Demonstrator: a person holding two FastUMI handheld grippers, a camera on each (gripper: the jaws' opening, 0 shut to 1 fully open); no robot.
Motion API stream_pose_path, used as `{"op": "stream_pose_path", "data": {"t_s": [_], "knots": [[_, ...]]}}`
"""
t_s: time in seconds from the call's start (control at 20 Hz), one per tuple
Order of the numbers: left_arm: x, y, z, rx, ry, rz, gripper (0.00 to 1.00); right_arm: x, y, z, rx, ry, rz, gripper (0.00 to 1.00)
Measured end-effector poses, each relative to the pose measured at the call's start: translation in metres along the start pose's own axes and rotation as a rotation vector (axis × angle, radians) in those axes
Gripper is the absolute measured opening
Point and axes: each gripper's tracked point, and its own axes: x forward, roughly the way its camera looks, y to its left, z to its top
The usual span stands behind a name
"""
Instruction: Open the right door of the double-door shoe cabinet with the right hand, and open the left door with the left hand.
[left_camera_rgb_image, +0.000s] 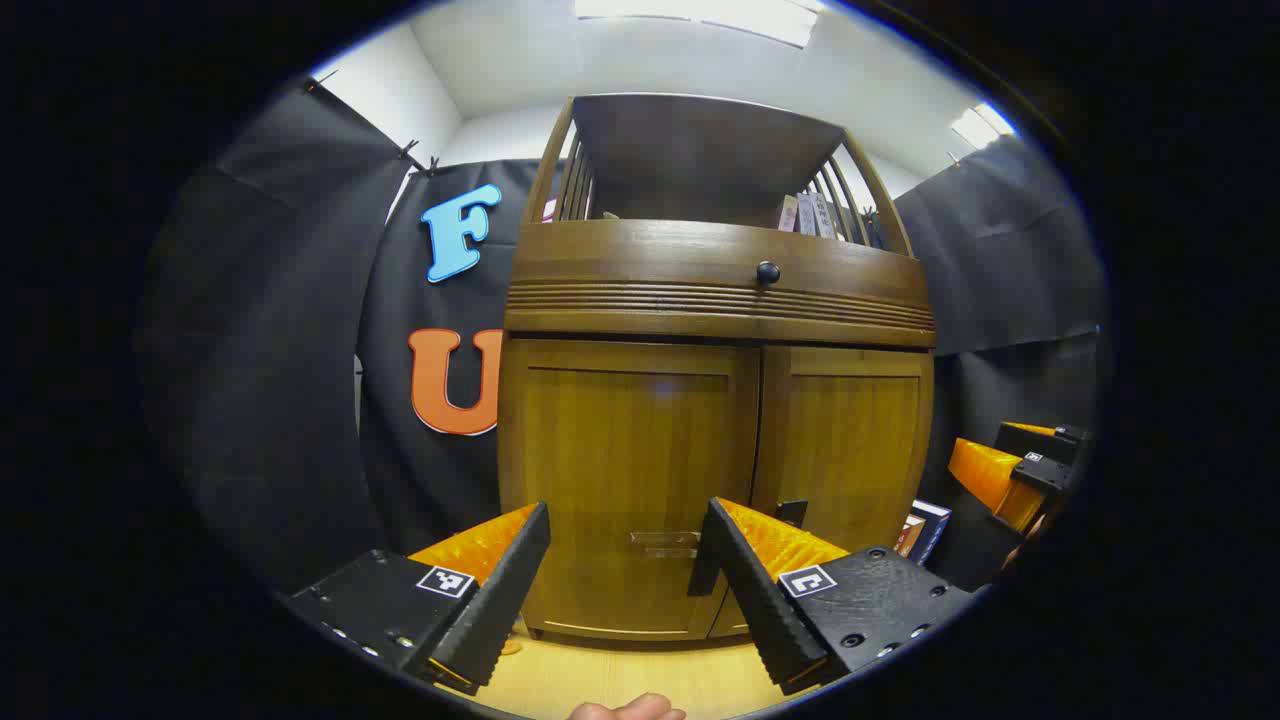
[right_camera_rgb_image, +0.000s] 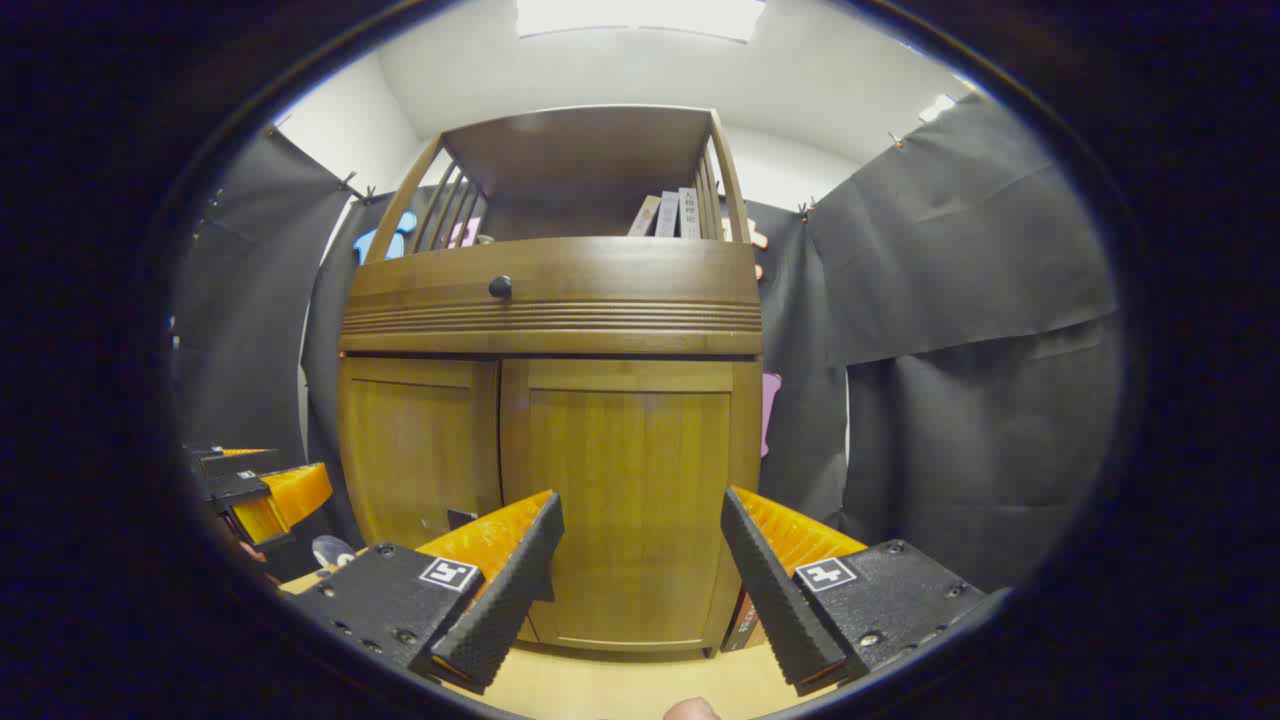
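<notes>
Both doors on the shoe cabinet (left_camera_rgb_image: 715, 400) are closed right now. In the left gripper view your left gripper (left_camera_rgb_image: 625, 540) is spread wide with nothing between its fingers, aimed low at the left door (left_camera_rgb_image: 625, 470), near it but not touching; the other gripper sits off at the right edge of that view. In the right gripper view your right gripper (right_camera_rgb_image: 640, 530) is also spread and empty, squared up on the right door (right_camera_rgb_image: 635, 490), near but clear of it. Above the doors there's a drawer front with a dark round knob (right_camera_rgb_image: 499, 287), and some books (right_camera_rgb_image: 668, 215) stand on the open shelf up top. The cabinet stands on a light wood floor (left_camera_rgb_image: 640, 675).
</notes>
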Motion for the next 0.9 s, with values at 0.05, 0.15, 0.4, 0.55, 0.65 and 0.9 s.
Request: {"op": "stream_pose_path", "data": {"t_s": [0.05, 0.15, 0.4, 0.55, 0.65, 0.9], "knots": [[0.000, -0.003, -0.001, -0.005, 0.004, -0.003, 0.95, 0.001, 0.001, -0.002, 0.002, 0.006, 0.008, 1.00], [0.000, -0.007, -0.003, -0.003, 0.014, -0.001, 0.95, 0.003, 0.002, -0.004, 0.005, 0.014, 0.021, 1.00], [-0.002, -0.016, -0.009, 0.015, 0.022, -0.008, 0.95, 0.003, 0.000, -0.013, 0.008, 0.046, 0.027, 1.00], [-0.002, -0.017, -0.015, 0.033, 0.048, -0.008, 0.95, 0.005, 0.001, -0.015, 0.008, 0.046, 0.029, 1.00], [-0.003, -0.017, -0.011, 0.025, 0.032, -0.004, 0.95, 0.007, 0.003, -0.016, 0.006, 0.047, 0.039, 1.00], [-0.004, -0.012, -0.003, 0.018, 0.000, 0.008, 0.95, 0.013, 0.013, -0.021, 0.007, 0.058, 0.067, 1.00]]}}
